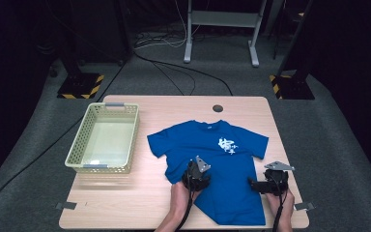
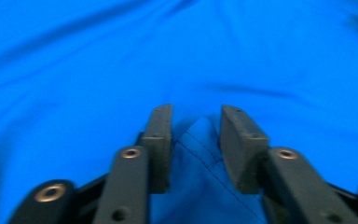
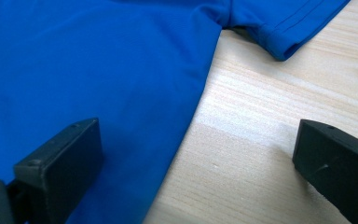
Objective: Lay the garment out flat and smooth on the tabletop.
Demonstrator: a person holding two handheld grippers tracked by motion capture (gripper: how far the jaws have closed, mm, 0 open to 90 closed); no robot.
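In the left gripper view, a raised fold of the blue short-sleeved cotton T-shirt [image 2: 200, 154], with a stitched seam line running along it, is seen pinched up between the two black jaws of the left gripper [image 2: 196, 140], which stand narrowly apart with the cloth bunched in the gap; whether the pads press firmly on the fold cannot be told, though cloth is clearly held between them. In the right gripper view, the jaws of the right gripper [image 3: 196, 158] are spread wide, nothing being held: one jaw is set over the blue cloth, the other over bare wood, and the side hem of the shirt is seen running between them. From the high view, the left gripper [image 1: 196, 175] is placed over the shirt's left side near the lower body, and the right gripper [image 1: 269, 183] at the shirt's right edge, close to the right edge of the light wooden table [image 1: 125, 203]. The T-shirt [image 1: 222, 164] is laid flat, front up, with a white printed mark [image 1: 227, 145] on its chest, over the centre-right part of the table, its hem reaching the near edge. A pale yellow-green perforated plastic basket [image 1: 77, 150] is set near the far left corner, well apart from the shirt.
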